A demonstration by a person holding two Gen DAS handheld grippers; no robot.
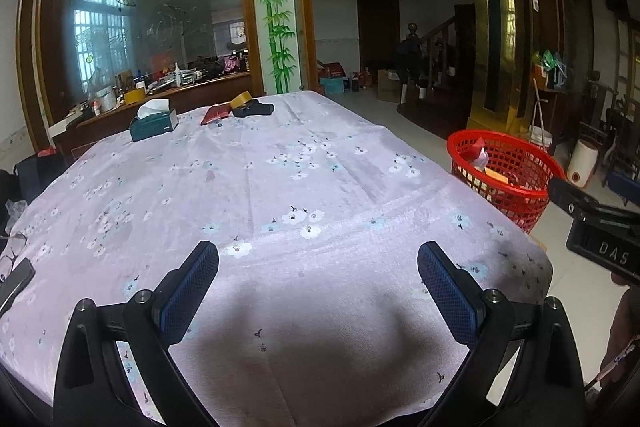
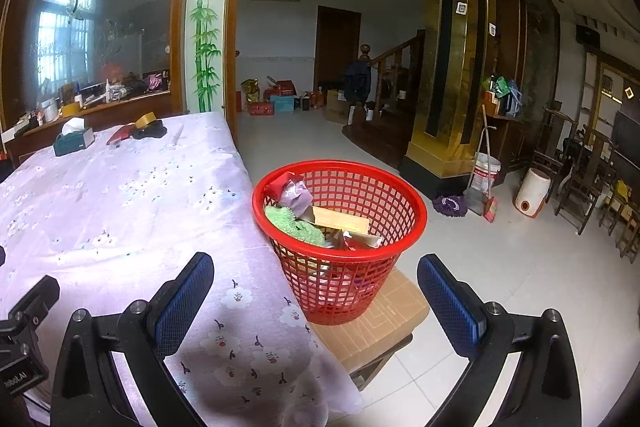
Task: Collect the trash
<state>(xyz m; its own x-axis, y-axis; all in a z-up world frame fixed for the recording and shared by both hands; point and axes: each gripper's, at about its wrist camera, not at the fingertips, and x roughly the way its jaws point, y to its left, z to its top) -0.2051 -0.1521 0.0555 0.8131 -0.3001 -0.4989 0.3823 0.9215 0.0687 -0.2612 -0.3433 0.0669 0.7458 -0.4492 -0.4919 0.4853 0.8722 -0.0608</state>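
Both of my grippers are empty. The left gripper (image 1: 318,301) hangs low over the near part of the tabletop (image 1: 280,167), its jaws wide apart with only flowered cloth between them. The right gripper (image 2: 316,307) has its jaws wide apart too; it looks past the tabletop's right edge at the red basket (image 2: 400,187), which stands on a cardboard box (image 2: 384,323) just beside the tabletop.

The trash (image 2: 316,217) is in the basket: crumpled wrappers, something green and fuzzy, a flat yellow carton. The near and middle cloth looks bare to me. At the far end I see a tissue box (image 1: 154,125), a roll of tape (image 1: 242,98), a red flat thing (image 1: 214,115) and a dark thing (image 1: 254,110). I cannot tell if any of these is trash.

I judge the task is nearly done, so the step in hand is to check for leftovers. To do it well, I would lift the left gripper and tilt it toward the far end for a clearer look before I reach. If the red thing is a wrapper, I would come in low with the jaws across its short side. I would keep the right gripper near the basket, ready for a drop, and away from the rim so it does not tip it off the box.
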